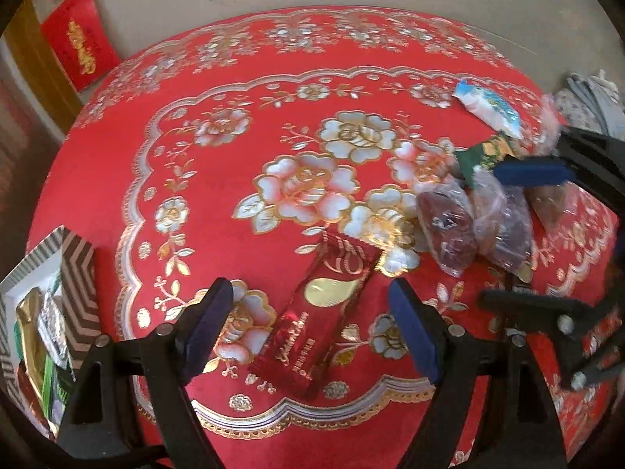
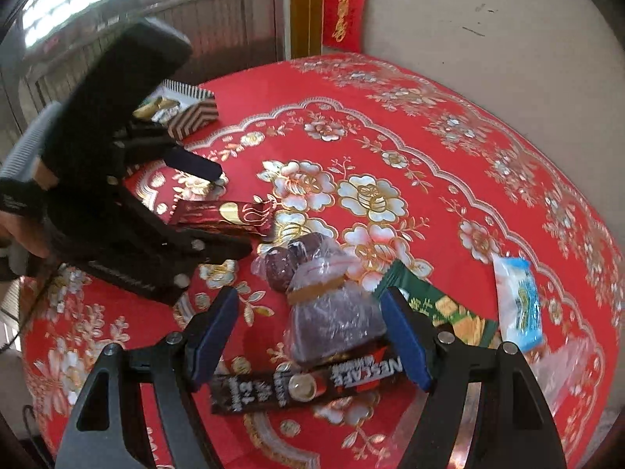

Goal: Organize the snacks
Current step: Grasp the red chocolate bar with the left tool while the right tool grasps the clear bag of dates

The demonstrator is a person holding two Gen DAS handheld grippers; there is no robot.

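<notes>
Red cloth with gold and white flowers covered the round surface (image 1: pixel 218 148) where we worked, and a beige wall stood behind it with a red paper hanging (image 2: pixel 345 11) on it.

Our left claw (image 1: pixel 312 324) was released, with its dark pads wide apart above a red snack packet (image 1: pixel 324 312) with a gold drop shape. The packet lay flat on the cloth between the two fingers, and the pads did not touch it.

Our right claw (image 2: pixel 312 336) was also released. Between its blue pads we saw a clear bag of dark purple sweets (image 2: pixel 332 312), and a black Nescafe stick (image 2: pixel 304 387) lay just under that bag, near the fingers. We could not see the pads pressing on either of them. A second clear bag with brown round pieces (image 2: pixel 289 262) lay touching the first one on the far side. A green packet (image 2: pixel 437 308) lay just beside the right finger, and a white and blue packet (image 2: pixel 519 305) lay near it, closer to the edge of the surface.

A striped box (image 1: pixel 76 265) stood at the left edge of the surface, with some gold and green wrappers already inside it
</notes>
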